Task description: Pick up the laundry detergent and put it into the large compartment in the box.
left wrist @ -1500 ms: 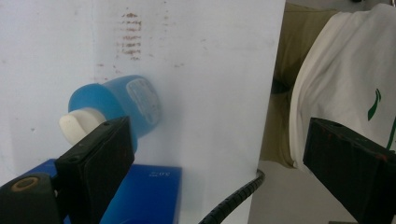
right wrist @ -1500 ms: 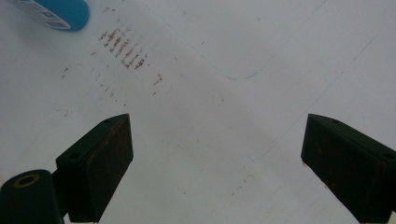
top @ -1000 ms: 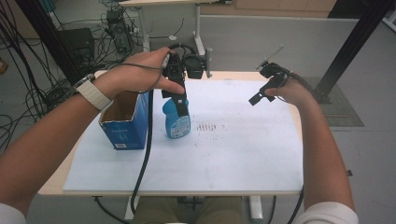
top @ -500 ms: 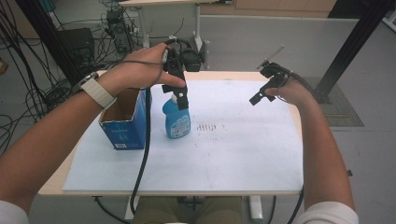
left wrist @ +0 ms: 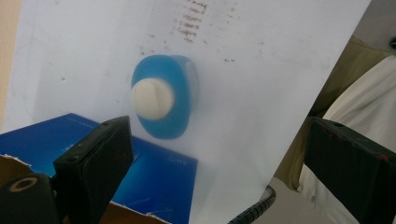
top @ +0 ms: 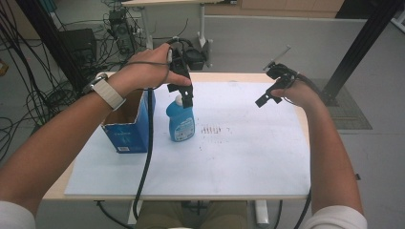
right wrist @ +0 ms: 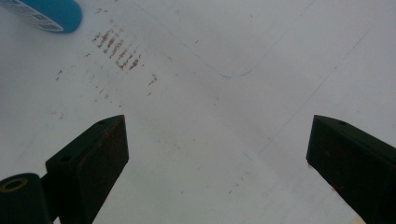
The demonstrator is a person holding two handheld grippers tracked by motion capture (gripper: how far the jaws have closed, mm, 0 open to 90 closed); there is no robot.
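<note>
Your left gripper (top: 187, 98) hangs just above the white cap of the blue plastic bottle (top: 180, 121), jaws wide apart and holding nothing. The bottle stands upright on the white paper sheet (top: 248, 152), just beside the open blue cardboard box (top: 128, 128). Your right gripper (top: 265, 98) is also wide open and empty, well apart over the sheet.

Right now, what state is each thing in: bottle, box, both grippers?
Blue bottle: upright on the white sheet, white cap on, not gripped.
Blue cardboard box: upright beside the bottle, top open.
Left gripper: jaws open, above the cap.
Right gripper: jaws open, holding nothing, above the sheet.
</note>
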